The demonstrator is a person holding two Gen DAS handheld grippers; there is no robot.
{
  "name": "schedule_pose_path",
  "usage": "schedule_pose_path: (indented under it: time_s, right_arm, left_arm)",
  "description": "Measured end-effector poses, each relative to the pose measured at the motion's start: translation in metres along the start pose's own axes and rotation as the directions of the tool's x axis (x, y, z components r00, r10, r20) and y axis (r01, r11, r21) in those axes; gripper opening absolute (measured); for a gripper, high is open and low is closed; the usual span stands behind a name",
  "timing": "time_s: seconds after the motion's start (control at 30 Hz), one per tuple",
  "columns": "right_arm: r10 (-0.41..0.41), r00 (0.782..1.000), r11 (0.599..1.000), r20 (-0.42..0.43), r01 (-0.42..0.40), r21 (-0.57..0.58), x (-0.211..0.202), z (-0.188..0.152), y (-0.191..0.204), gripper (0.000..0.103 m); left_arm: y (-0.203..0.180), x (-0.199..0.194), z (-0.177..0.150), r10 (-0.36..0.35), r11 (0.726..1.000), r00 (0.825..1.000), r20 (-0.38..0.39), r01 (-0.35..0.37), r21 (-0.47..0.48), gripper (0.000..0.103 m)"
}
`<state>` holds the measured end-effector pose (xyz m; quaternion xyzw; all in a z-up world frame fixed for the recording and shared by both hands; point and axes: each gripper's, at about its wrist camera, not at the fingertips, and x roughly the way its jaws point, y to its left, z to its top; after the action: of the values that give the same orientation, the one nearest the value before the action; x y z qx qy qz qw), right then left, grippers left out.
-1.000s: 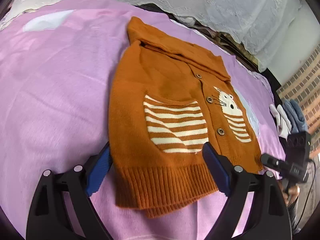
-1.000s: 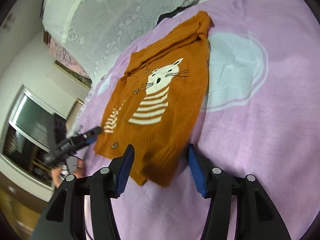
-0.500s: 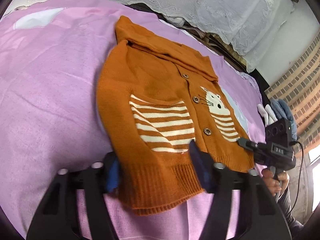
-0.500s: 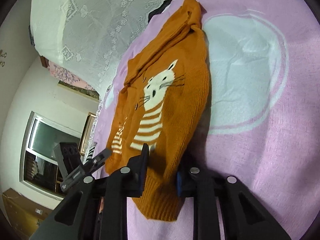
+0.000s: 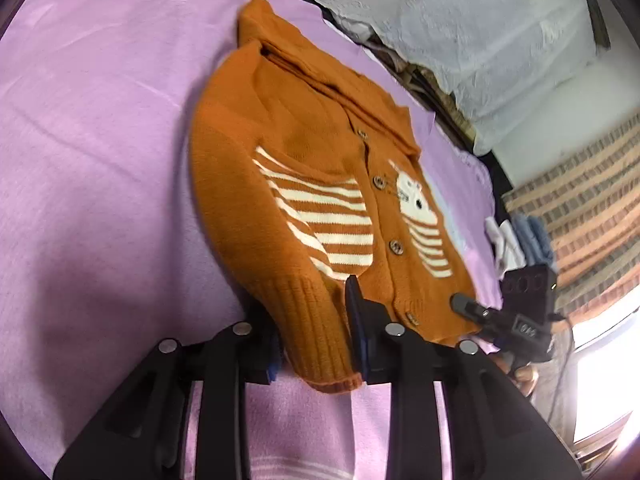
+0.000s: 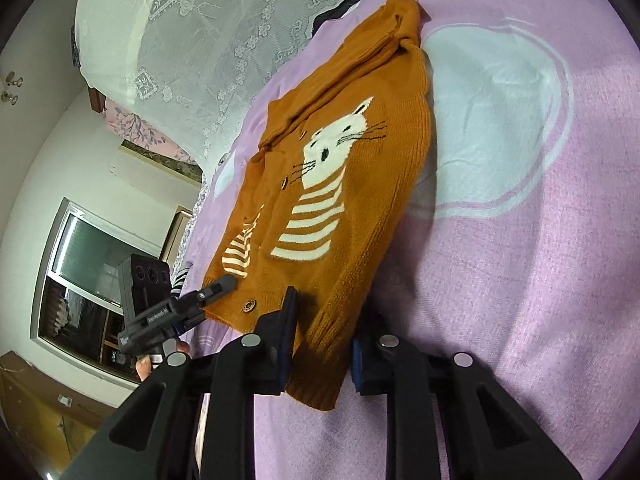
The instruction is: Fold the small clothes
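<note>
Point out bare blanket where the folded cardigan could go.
Free: pink blanket left of the orange cardigan, and the pale patch on its right. Crowded: the hem, gripped by left tongs and right tongs.

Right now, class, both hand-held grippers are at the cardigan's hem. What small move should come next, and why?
Probably lift both corners together and carry the hem toward the collar. The left hand-held gripper and right hand-held gripper each pinch a ribbed corner of the orange cardigan, which lies flat and buttoned.
</note>
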<state>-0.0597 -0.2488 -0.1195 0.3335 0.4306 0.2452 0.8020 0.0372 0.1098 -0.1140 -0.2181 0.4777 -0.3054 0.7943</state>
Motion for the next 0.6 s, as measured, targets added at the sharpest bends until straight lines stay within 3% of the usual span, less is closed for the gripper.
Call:
schedule_pose_path:
  time_s: [0.13,0.23,0.33,0.4,0.5,0.6]
  right_arm:
    - [-0.011,1.000,1.000,0.011,0.011,0.002,-0.002,-0.002,-0.001,0.019]
    - [-0.016,0.999,1.000,0.027,0.016,0.015,-0.004,-0.003,-0.003,0.012]
    - [-0.016,0.999,1.000,0.035,0.016,0.024,-0.005,-0.003,-0.005,0.011]
    - [-0.016,1.000,1.000,0.027,0.016,0.017,-0.005,-0.003,-0.005,0.011]
    - [-0.008,1.000,1.000,0.019,0.007,0.028,-0.004,-0.002,-0.007,0.011]
    - [-0.012,1.000,1.000,0.018,0.012,0.025,-0.001,-0.002,-0.006,0.011]
  left_arm:
    - [-0.007,0.000,-0.001,0.019,0.999,1.000,0.023,-0.020,0.028,0.024]
    - [-0.014,-0.010,-0.002,0.036,0.997,0.996,0.078,-0.040,0.058,0.014]
    - [-0.018,-0.022,-0.003,0.024,0.997,0.992,0.122,-0.032,0.068,0.013]
    - [-0.019,-0.021,-0.003,0.035,0.996,0.993,0.111,-0.044,0.077,0.013]
    - [-0.012,-0.007,-0.002,0.086,0.995,0.994,0.062,-0.089,0.049,0.024]
    - [-0.006,-0.004,0.000,0.072,0.997,0.996,0.045,-0.073,0.033,0.025]
